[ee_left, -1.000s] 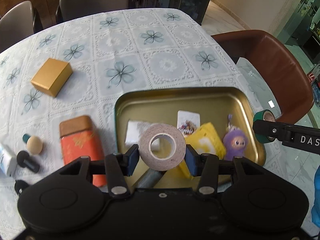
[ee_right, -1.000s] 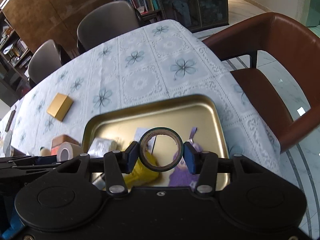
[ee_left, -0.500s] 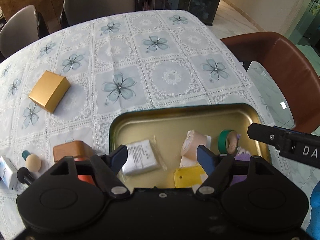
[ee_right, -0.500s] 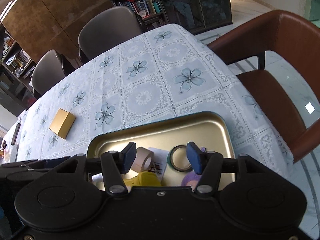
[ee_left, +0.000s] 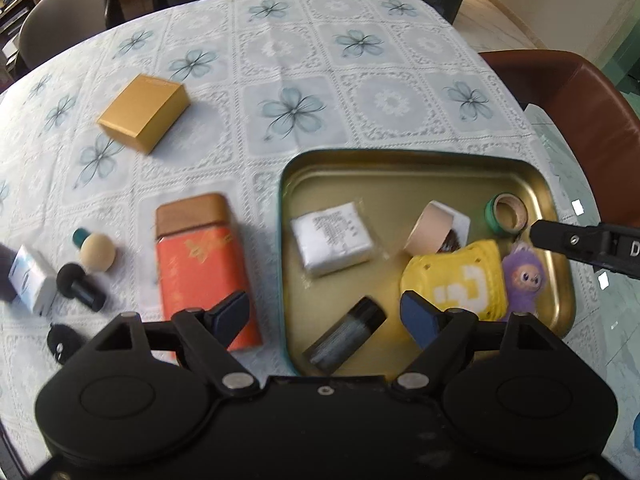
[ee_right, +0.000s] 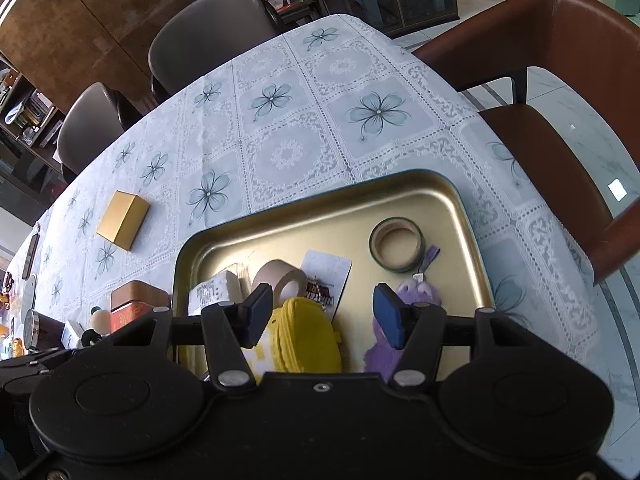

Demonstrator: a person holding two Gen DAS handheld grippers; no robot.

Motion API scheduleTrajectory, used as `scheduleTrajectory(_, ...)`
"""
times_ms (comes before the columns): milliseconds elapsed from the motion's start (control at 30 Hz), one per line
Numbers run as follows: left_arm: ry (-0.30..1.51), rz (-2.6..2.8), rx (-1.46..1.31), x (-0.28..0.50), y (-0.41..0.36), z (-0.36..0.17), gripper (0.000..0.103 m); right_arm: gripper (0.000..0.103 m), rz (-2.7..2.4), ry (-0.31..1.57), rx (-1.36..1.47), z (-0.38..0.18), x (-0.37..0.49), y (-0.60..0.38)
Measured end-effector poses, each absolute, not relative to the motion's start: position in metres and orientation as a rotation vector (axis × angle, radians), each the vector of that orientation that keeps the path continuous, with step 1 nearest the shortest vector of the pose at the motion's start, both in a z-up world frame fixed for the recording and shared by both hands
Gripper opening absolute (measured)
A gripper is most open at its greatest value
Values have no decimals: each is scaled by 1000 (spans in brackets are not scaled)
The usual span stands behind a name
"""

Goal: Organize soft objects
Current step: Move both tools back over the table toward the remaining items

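Observation:
A gold metal tray (ee_left: 420,160) (ee_right: 320,208) holds a beige tape roll (ee_left: 428,232) (ee_right: 280,280), a green tape roll (ee_left: 506,214) (ee_right: 396,244), a white packet (ee_left: 334,238), a yellow knitted pouch (ee_left: 460,280) (ee_right: 304,336), a purple plush toy (ee_left: 524,280) (ee_right: 416,296) and a dark tube (ee_left: 344,336). My left gripper (ee_left: 324,316) is open and empty above the tray's near left edge. My right gripper (ee_right: 324,316) is open and empty above the pouch and plush; one of its fingers (ee_left: 580,240) shows in the left wrist view.
On the flowered tablecloth left of the tray lie an orange tin (ee_left: 204,264), a gold box (ee_left: 144,112) (ee_right: 122,220), a wooden ball (ee_left: 97,255), a small white box (ee_left: 34,280) and black small parts (ee_left: 80,286). A brown chair (ee_right: 560,92) stands right, grey chairs (ee_right: 208,36) behind.
Both grippers opened and dropped their tape rolls into the tray, the beige one from the left, the green one from the right. Both pulled back; the left view shifted left.

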State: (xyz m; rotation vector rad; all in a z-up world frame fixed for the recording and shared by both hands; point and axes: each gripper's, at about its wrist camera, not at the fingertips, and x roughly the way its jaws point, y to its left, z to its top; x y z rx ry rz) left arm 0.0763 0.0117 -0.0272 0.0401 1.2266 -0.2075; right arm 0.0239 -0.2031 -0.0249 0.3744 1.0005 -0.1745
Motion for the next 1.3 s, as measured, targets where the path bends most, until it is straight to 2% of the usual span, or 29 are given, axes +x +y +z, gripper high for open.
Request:
scheduleTrajectory(300,1234,-129,-3,43,85,-29,83,55,-156,992,338,-19,22,-151)
scheduleTrajectory(767,1267,103,-69,10,258,-51,84,55,58,1072,168,-32,51,22)
scheduleTrajectory(1033,1295,161,-89,3,332,-66,84,55,151,1136,79,-58,70,107)
scheduleTrajectory(1300,1316,118,-47,9,364,-83,84,55,122,1172,2,-99,97,154)
